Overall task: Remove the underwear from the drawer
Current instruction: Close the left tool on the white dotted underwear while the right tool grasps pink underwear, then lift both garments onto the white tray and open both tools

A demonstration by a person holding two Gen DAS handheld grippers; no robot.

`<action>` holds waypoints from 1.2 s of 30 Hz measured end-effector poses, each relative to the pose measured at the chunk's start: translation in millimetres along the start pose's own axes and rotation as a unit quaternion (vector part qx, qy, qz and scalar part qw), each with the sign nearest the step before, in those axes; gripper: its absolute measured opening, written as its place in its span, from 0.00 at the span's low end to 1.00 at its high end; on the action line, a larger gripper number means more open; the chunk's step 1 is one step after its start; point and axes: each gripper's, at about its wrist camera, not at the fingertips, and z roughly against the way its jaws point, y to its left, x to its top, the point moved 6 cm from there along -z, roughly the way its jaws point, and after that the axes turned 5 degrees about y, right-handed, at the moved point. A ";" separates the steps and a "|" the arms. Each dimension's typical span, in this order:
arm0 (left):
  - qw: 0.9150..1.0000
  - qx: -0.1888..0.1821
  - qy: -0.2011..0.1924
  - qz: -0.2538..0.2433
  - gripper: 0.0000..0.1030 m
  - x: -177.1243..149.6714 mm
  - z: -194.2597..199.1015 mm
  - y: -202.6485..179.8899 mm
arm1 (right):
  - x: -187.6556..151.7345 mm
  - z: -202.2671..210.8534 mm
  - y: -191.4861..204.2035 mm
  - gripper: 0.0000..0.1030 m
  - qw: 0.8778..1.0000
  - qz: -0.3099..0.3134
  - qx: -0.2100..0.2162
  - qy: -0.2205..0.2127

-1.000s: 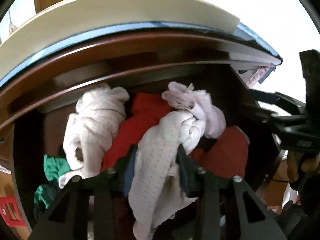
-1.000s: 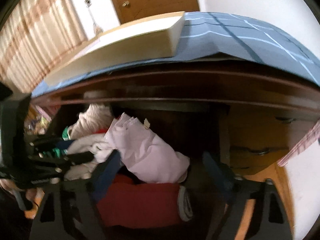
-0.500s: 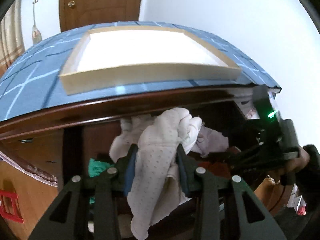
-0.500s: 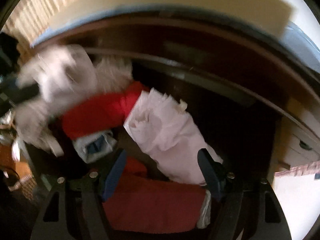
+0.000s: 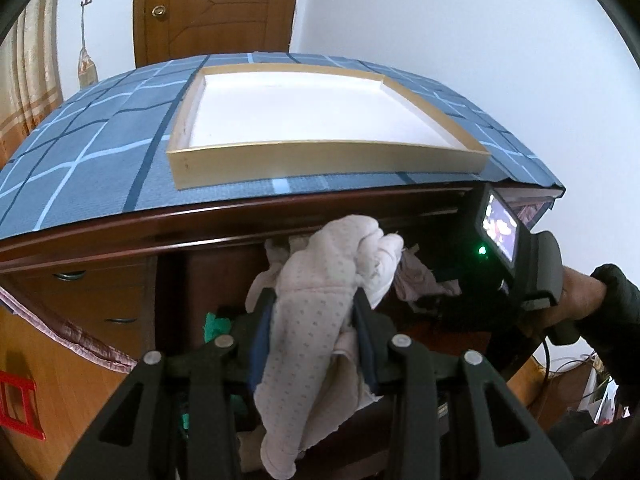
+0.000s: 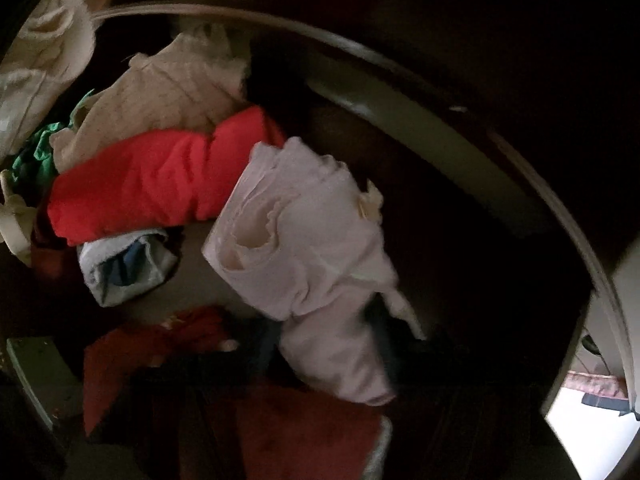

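Left gripper [image 5: 314, 332] clamps dotted underwear [image 5: 308, 320] — soft, light, floppy. Right gripper [image 6: 328, 344] closing around pale folded underwear [image 6: 304, 236] at drawer's six o'clock — pinch bunched fold.

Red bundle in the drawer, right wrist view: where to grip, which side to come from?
Probably the red bundle across its narrow width near the middle, from above. It lies as a long roll on top of the pile, top clear; a beige garment overlaps its upper edge, the pale pink piece crowds its right end.

A shallow wooden tray [image 5: 320, 162] sits on a blue checked cloth [image 5: 92, 148]
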 end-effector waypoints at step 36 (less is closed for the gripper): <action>0.985 -0.002 -0.169 0.017 0.35 139.0 57.3 -35.2 | 38.7 218.0 -95.9 0.22 0.906 -0.233 0.186 -0.300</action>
